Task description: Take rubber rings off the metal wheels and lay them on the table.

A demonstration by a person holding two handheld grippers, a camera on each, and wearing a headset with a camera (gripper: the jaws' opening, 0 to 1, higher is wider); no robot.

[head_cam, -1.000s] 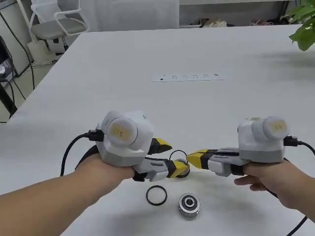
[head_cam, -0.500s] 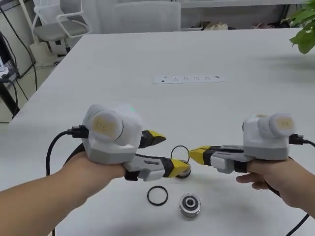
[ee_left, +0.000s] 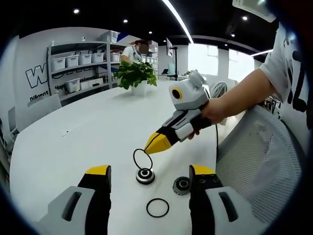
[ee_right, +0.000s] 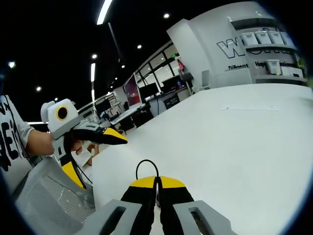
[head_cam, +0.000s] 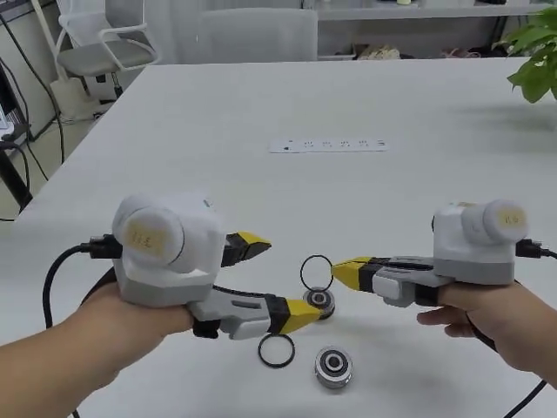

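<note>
My right gripper [head_cam: 341,271] is shut on a thin black rubber ring [head_cam: 316,272], which hangs as a loop above the table; in its own view the ring [ee_right: 146,169] rises from the shut right gripper [ee_right: 157,182]. Just below the ring a bare metal wheel [head_cam: 320,299] lies on the table, close to the lower tip of my left gripper [head_cam: 278,279], whose jaws stand open. In the left gripper view that wheel [ee_left: 145,176] sits ahead between the open jaws. A second wheel [head_cam: 333,366] and a loose ring [head_cam: 277,350] lie nearer me.
The white table [head_cam: 261,113] stretches far ahead, with a flat power strip [head_cam: 329,144] set in its middle. A potted plant [head_cam: 535,61] stands at the far right edge. Office chairs [head_cam: 96,39] stand beyond the table's far left corner. Cables trail from both grippers.
The left gripper has drawn back to the left, its jaws wider apart, leaving the wheel on the table. The right gripper stays shut on the ring, now clear of the wheel.
</note>
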